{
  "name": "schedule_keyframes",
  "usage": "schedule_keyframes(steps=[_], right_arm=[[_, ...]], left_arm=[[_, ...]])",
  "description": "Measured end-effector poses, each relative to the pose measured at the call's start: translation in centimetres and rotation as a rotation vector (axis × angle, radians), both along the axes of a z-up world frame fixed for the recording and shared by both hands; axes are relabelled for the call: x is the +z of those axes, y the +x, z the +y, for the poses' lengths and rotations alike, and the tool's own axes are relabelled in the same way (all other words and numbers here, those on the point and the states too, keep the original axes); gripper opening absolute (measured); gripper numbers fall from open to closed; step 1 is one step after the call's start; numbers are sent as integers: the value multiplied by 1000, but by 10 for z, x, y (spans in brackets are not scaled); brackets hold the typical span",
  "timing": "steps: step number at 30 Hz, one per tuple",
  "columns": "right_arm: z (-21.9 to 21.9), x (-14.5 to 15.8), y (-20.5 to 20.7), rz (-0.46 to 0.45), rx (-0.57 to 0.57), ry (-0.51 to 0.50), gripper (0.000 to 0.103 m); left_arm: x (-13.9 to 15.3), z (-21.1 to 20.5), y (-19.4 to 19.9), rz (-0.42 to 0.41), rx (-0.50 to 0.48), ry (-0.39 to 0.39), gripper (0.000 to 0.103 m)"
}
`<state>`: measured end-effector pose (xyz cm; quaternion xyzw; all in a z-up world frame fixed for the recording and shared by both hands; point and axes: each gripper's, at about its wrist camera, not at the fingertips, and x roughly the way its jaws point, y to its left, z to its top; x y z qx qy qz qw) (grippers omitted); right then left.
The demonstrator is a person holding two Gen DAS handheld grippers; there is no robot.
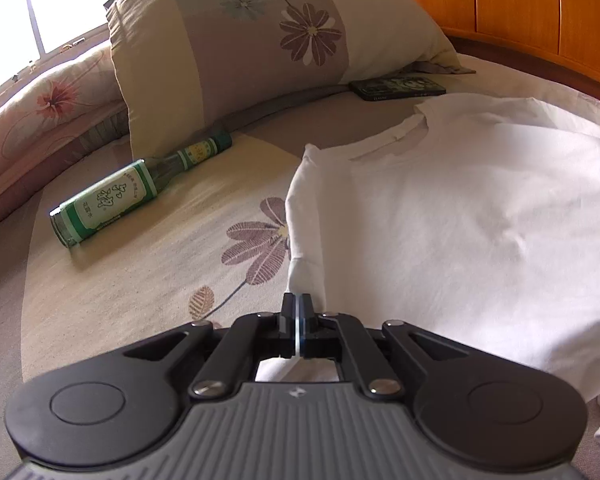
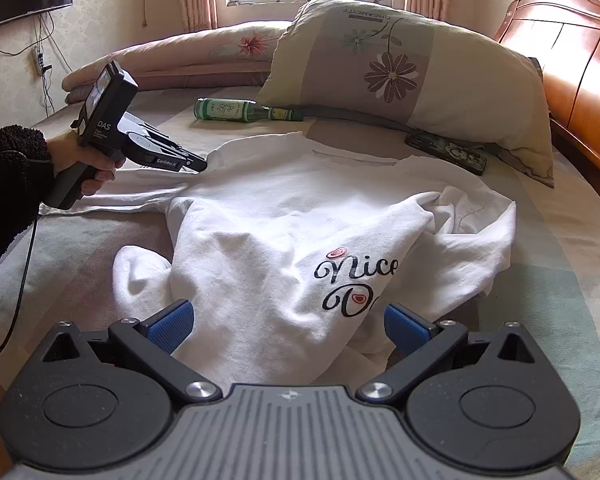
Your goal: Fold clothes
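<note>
Bed (image 2: 572,240) with one white shirt (image 2: 284,232), one green bottle (image 2: 228,110); left claw (image 1: 299,308) clamped on sleeve, right claw (image 2: 288,320) spread wide.

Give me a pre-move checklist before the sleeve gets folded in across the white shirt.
1. Left hand-held gripper shut on the sleeve: ok.
2. Right hand-held gripper open, holding nothing: ok.
3. White shirt lying flat: not ok, its right side is bunched and its lower part is folded over.
4. Green bottle clear of the shirt: ok.
5. Dark phone clear of the shirt: cannot tell, it lies close to the shoulder.
</note>
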<state>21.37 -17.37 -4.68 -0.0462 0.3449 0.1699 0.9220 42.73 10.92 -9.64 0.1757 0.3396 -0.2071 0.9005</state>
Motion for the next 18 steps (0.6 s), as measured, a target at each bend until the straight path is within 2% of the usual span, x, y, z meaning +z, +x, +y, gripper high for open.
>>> schedule_keyframes(steps=[3, 6, 11, 12, 13, 14, 15, 18], right_arm=[[-2, -1, 1, 3, -4, 3, 103], [-4, -2, 2, 6, -8, 6, 103], [-6, -2, 3, 8, -10, 4, 103], [-6, -2, 3, 9, -12, 7, 103], [-7, -3, 4, 11, -14, 10, 103], [-8, -3, 4, 12, -17, 14, 103], [-9, -3, 5, 14, -19, 17, 103], [-9, -4, 6, 20, -19, 27, 103]], left_arm=[[-2, -4, 5, 10, -24, -5, 4], [-7, -10, 11, -9, -20, 41, 5], [-10, -11, 11, -17, -39, 34, 6], [-9, -10, 10, -19, -53, 26, 10], [-8, -9, 9, -17, -70, 15, 28], [-6, -8, 8, -23, -86, 7, 39], [-4, -8, 6, -32, -101, 1, 56], [-2, -13, 6, -58, -123, 23, 57]])
